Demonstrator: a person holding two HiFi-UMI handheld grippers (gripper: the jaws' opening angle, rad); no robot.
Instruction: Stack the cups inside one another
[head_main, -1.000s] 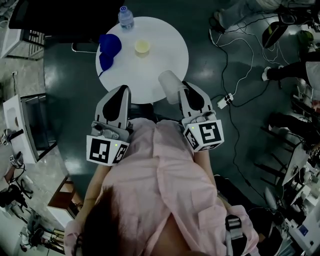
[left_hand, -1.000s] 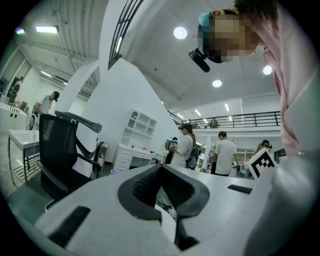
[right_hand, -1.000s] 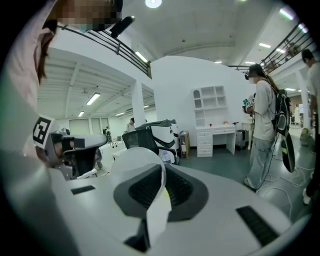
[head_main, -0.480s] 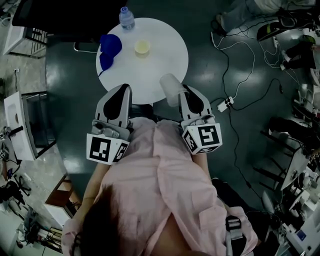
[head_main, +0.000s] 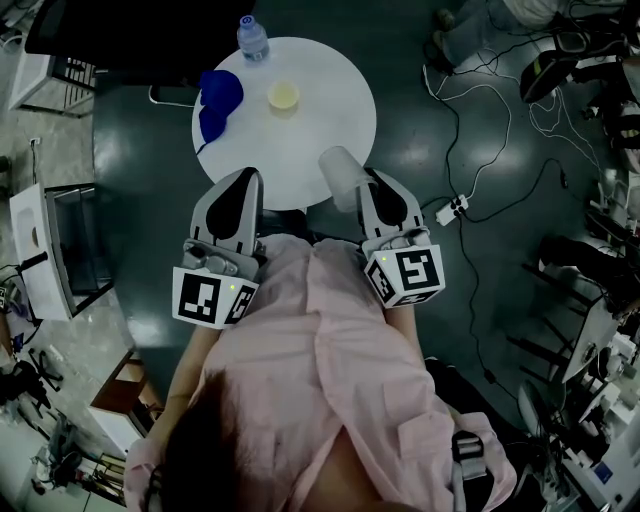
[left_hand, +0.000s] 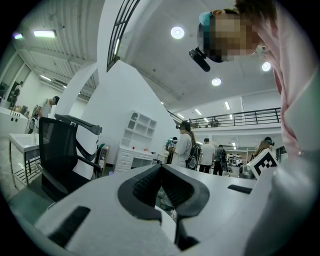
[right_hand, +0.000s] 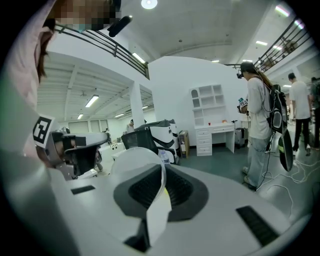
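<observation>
A person in a pink shirt (head_main: 330, 390) stands at a round white table (head_main: 330, 110), a gripper in each hand. At left, the left gripper (head_main: 247, 180) points level at the table's near edge, its jaws pressed together with nothing between them, as its own view (left_hand: 161, 172) confirms. On the tabletop beyond it lie blue cups (head_main: 219, 98), with a small yellow cup (head_main: 284, 95) upright just to their right and a water bottle (head_main: 250, 36) at the far rim. At right, the right gripper (head_main: 366, 180) is clamped on the wall of a translucent white cup (head_main: 338, 165), held tilted over the table's near right edge; the right gripper view shows its rim (right_hand: 134, 159) pinched between the pads.
</observation>
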